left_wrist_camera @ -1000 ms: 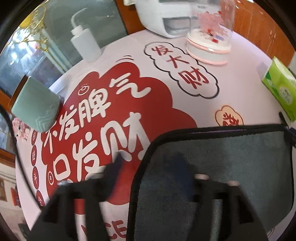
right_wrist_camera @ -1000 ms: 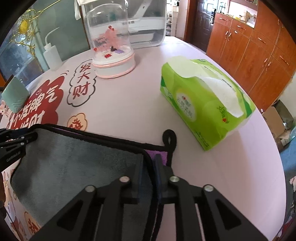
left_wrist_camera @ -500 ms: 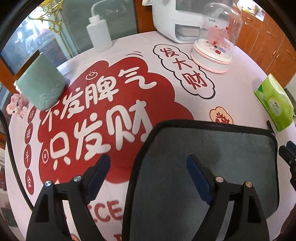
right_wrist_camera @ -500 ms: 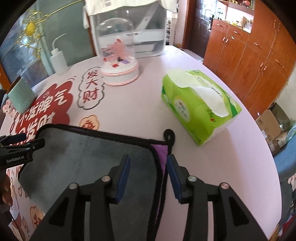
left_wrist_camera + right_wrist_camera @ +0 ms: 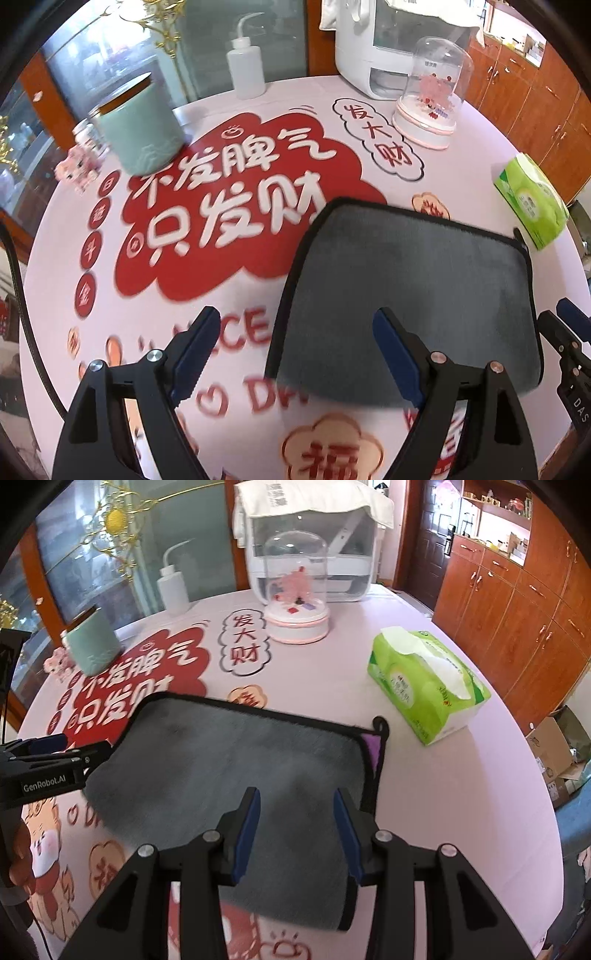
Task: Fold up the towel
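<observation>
Round table (image 5: 461, 794) with a pink printed cloth (big red Chinese lettering), orange-brown wooden cabinets (image 5: 517, 590) along the right wall, a dark door (image 5: 432, 535) behind, glass cabinet (image 5: 92, 62) on the left, bright daylight.

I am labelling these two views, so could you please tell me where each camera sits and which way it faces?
Left wrist: on the left tongs, above the towel's left side, facing across the table to the green cup; own open fingers and the right tongs' tips show.
Right wrist: on the right tongs, above the towel's right side, facing the tissue pack; own open fingers and the left tongs show.
Shared: towel, dome ornament.
</observation>
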Demonstrator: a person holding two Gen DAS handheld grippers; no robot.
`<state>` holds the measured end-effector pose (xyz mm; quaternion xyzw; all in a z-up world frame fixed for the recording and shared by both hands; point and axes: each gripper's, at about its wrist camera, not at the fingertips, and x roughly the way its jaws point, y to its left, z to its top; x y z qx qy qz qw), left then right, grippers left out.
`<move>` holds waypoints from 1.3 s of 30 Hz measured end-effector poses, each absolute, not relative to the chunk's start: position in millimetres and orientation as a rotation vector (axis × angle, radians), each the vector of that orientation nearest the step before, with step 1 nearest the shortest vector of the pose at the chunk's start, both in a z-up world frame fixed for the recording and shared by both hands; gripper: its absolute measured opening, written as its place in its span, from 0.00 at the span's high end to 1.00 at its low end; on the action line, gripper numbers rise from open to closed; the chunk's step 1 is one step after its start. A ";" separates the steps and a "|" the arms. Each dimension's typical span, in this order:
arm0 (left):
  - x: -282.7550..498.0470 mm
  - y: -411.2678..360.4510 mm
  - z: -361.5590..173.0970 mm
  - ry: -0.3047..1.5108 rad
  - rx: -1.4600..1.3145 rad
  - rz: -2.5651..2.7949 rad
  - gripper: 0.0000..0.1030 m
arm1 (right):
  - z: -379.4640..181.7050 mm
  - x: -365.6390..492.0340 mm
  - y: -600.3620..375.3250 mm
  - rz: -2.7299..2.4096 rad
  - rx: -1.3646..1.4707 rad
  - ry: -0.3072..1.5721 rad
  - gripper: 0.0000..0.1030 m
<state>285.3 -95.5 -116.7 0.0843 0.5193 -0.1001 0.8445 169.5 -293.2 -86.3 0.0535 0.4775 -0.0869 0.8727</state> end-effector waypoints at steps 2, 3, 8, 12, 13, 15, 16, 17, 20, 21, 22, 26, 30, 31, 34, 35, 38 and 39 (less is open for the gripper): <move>269.1 -88.2 -114.3 1.100 0.166 -0.202 0.19 | -86.1 161.0 -287.6 -0.169 0.107 1.001 0.60; 261.0 -85.0 -113.3 1.102 0.160 -0.198 0.19 | -86.0 156.8 -284.8 -0.163 0.104 1.004 0.60; 224.3 -71.5 -106.4 1.112 0.135 -0.180 0.19 | -84.3 136.3 -275.2 -0.130 0.117 1.018 0.60; 196.1 -65.4 -98.4 1.104 0.139 -0.166 0.19 | -79.0 121.2 -266.4 -0.103 0.114 1.024 0.60; 186.3 -63.4 -95.3 1.100 0.146 -0.163 0.19 | -76.1 115.9 -263.6 -0.091 0.114 1.025 0.60; 175.2 -61.0 -90.6 1.096 0.152 -0.159 0.19 | -70.4 107.4 -258.3 -0.073 0.105 1.019 0.60; 168.0 -58.5 -87.3 1.093 0.153 -0.154 0.19 | -67.5 103.0 -255.0 -0.064 0.098 1.014 0.60; 161.9 -56.0 -84.3 1.092 0.152 -0.154 0.19 | -65.0 100.1 -252.4 -0.058 0.091 1.012 0.60; 144.7 -47.6 -73.9 1.087 0.143 -0.156 0.19 | -56.9 91.1 -243.0 -0.052 0.067 1.008 0.60; 139.4 -44.9 -70.1 1.081 0.141 -0.156 0.19 | -54.7 88.7 -240.6 -0.050 0.063 1.007 0.60; 133.5 -42.3 -65.4 1.072 0.142 -0.152 0.19 | -51.5 85.3 -237.1 -0.046 0.058 1.005 0.60; 114.8 -32.1 -49.7 1.049 0.128 -0.152 0.18 | -44.6 75.9 -226.5 -0.017 0.046 1.014 0.60; 101.1 -20.0 -37.4 1.045 0.090 -0.151 0.18 | -37.4 66.9 -216.1 0.016 0.030 1.019 0.60; 98.1 -17.0 -34.7 1.041 0.082 -0.146 0.18 | -34.3 64.1 -213.4 0.025 0.029 1.016 0.60; 88.2 -6.6 -27.8 1.041 0.047 -0.141 0.18 | -28.8 57.0 -206.3 0.050 0.042 1.016 0.60; 86.6 -4.4 -27.1 1.043 0.038 -0.140 0.18 | -27.6 55.0 -203.9 0.057 0.045 1.016 0.60; 75.5 4.8 -22.3 1.040 0.018 -0.124 0.18 | -24.4 48.2 -194.2 0.076 0.042 1.015 0.60; 73.1 6.8 -21.2 1.038 0.015 -0.118 0.18 | -23.3 45.8 -191.7 0.080 0.042 1.013 0.60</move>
